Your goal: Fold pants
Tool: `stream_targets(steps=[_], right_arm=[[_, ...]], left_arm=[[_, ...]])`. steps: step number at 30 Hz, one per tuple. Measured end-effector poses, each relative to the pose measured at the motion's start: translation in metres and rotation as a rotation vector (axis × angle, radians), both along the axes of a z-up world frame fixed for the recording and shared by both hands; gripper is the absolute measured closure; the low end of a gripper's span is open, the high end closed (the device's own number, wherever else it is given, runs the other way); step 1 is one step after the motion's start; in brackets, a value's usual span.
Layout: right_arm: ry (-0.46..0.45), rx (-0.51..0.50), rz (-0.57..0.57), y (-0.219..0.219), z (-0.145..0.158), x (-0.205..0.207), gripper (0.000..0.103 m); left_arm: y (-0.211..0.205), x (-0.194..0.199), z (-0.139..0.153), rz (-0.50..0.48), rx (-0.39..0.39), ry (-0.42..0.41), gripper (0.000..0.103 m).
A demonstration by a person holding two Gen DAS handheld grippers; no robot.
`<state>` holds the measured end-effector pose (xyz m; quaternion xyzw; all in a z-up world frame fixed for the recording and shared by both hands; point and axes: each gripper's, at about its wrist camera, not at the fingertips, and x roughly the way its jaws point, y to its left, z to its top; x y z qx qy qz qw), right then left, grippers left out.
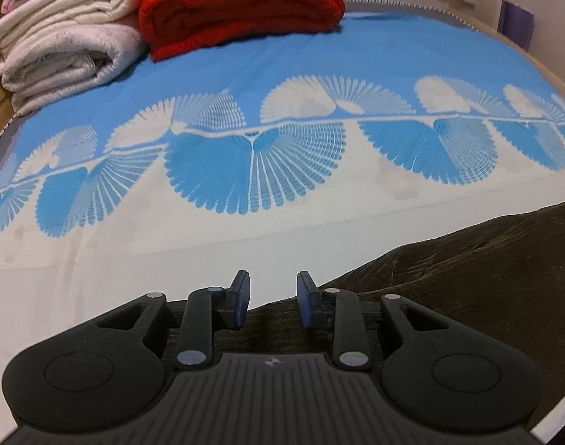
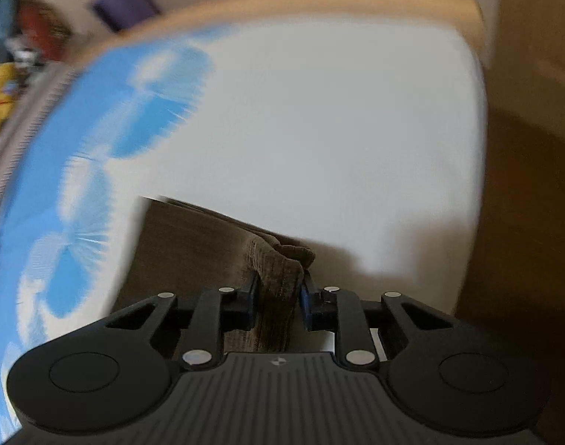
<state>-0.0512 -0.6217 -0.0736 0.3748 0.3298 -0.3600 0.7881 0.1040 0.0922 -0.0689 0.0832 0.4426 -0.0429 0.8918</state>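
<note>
Brown corduroy pants (image 2: pixel 208 259) lie near the bed's (image 1: pixel 319 222) near edge; right hand-held gripper (image 2: pixel 278 293) pinches a bunched hem, left hand-held gripper (image 1: pixel 269 302) narrow, empty. Lift both corners evenly.

Folded blankets (image 1: pixel 78 37) along far edge

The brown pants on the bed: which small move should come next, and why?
Probably the left gripper should close on the pants edge below it. Its fingers stand apart with no cloth pinched between them, while the right gripper already clamps a bunched fold of the pants. With both sides held, the cloth could be lifted evenly over the blue and white bedsheet.
</note>
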Motion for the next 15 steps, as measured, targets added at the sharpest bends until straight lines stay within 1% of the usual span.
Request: stream_targets(steps=[1, 2, 4, 5, 6, 7, 9, 10, 11, 12, 13, 14, 15], right_arm=[[-0.034, -0.068, 0.040, 0.017, 0.017, 0.003, 0.081], [-0.069, -0.158, 0.102, 0.041, 0.035, 0.006, 0.081], [-0.140, -0.351, 0.258, 0.101, 0.070, 0.012, 0.083], [-0.184, -0.451, 0.351, 0.139, 0.084, 0.012, 0.083], [-0.237, -0.545, 0.460, 0.181, 0.095, 0.010, 0.083], [-0.292, -0.611, 0.570, 0.222, 0.101, 0.007, 0.083], [-0.377, -0.688, 0.775, 0.293, 0.100, -0.002, 0.083], [-0.399, -0.711, 0.890, 0.327, 0.094, -0.007, 0.083], [-0.399, -0.717, 1.025, 0.361, 0.082, -0.009, 0.083], [-0.378, -0.700, 1.155, 0.390, 0.066, -0.010, 0.083], [-0.331, -0.660, 1.284, 0.417, 0.045, -0.011, 0.083], [-0.231, -0.590, 1.431, 0.445, 0.016, -0.009, 0.080], [-0.117, -0.521, 1.550, 0.465, -0.008, -0.006, 0.076]], left_arm=[[0.003, -0.004, 0.004, -0.005, 0.001, -0.010, 0.072], [0.006, -0.009, 0.007, -0.008, 0.003, -0.018, 0.071], [0.013, -0.016, 0.012, -0.007, 0.011, -0.032, 0.070], [0.018, -0.019, 0.013, -0.002, 0.014, -0.034, 0.070], [0.024, -0.022, 0.014, 0.007, 0.015, -0.035, 0.070], [0.030, -0.024, 0.015, 0.017, 0.013, -0.035, 0.070], [0.042, -0.030, 0.018, 0.040, 0.006, -0.034, 0.070], [0.049, -0.032, 0.019, 0.050, 0.001, -0.032, 0.070], [0.055, -0.035, 0.020, 0.058, -0.002, -0.030, 0.070], [0.062, -0.037, 0.021, 0.064, -0.003, -0.028, 0.070], [0.068, -0.040, 0.021, 0.068, -0.006, -0.026, 0.066], [0.074, -0.043, 0.021, 0.068, -0.009, -0.022, 0.064], [0.079, -0.045, 0.020, 0.068, -0.010, -0.014, 0.059]])
